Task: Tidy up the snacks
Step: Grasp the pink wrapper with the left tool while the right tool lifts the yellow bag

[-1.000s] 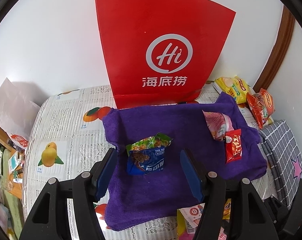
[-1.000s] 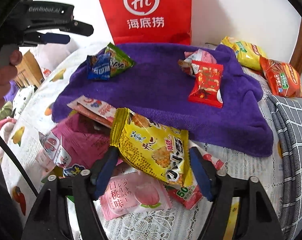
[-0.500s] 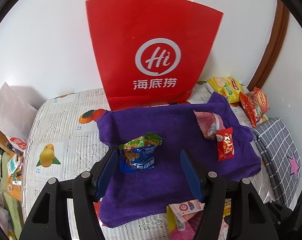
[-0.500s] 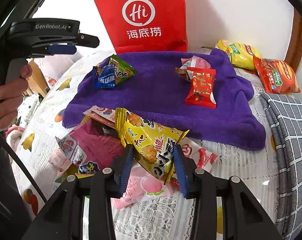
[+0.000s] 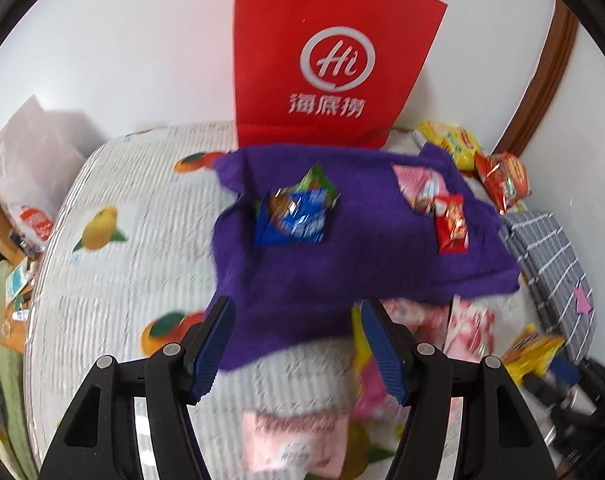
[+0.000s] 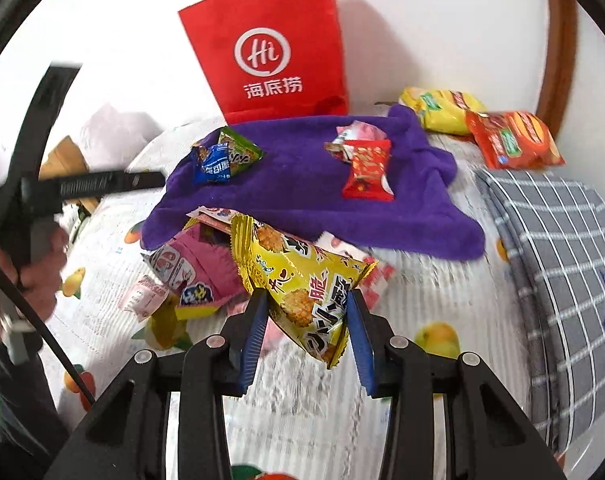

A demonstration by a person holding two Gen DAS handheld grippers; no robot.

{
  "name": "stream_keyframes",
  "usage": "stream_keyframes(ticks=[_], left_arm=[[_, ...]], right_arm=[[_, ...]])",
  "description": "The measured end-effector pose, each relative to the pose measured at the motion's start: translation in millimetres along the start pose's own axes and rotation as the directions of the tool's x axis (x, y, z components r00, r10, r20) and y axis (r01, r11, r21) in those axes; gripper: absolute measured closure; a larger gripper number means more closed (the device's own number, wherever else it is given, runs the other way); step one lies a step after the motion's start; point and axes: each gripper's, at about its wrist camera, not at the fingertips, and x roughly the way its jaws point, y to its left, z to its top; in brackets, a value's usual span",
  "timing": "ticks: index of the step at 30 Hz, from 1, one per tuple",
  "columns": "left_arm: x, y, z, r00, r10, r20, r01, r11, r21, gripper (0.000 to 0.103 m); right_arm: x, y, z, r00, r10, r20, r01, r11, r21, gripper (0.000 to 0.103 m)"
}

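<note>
Yellow crinkled foil snack packet (image 6: 302, 280): pinched between the pads of the right gripper (image 6: 307, 322), lifted clear of the heap of pink packets (image 6: 190, 276) it lay on a second ago, when those jaws stood wide around it. Left gripper (image 5: 298, 344): half open, empty, now over the near edge of the purple fleece cloth (image 5: 342, 256); the blue-and-green packet (image 5: 298, 212), earlier between its fingers, lies farther ahead.

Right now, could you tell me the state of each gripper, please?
Left gripper: open, holding nothing.
Right gripper: closed on the yellow snack packet.
</note>
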Motion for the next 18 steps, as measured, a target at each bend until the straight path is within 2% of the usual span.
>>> stream_keyframes(ticks=[3, 9, 18], left_arm=[[-6.0, 6.8, -18.0, 1.000, -0.010, -0.009, 0.011, 1.000, 0.011, 0.040], [-5.6, 10.7, -47.8, 0.999, -0.014, -0.033, 0.015, 1.000, 0.023, 0.040], [12.8, 0.7, -63.9, 0.996, -0.057, -0.066, 0.060, 0.997, 0.041, 0.040]], right_arm=[[-8.3, -2.6, -8.8, 1.000, -0.012, 0.005, 0.012, 1.000, 0.017, 0.063], [-15.8, -4.6, -24.6, 1.000, 0.023, 0.005, -0.024, 0.998, 0.066, 0.063], [-11.2, -9.6, -33.8, 1.000, 0.005, -0.012, -0.004, 0.995, 0.096, 0.063]])
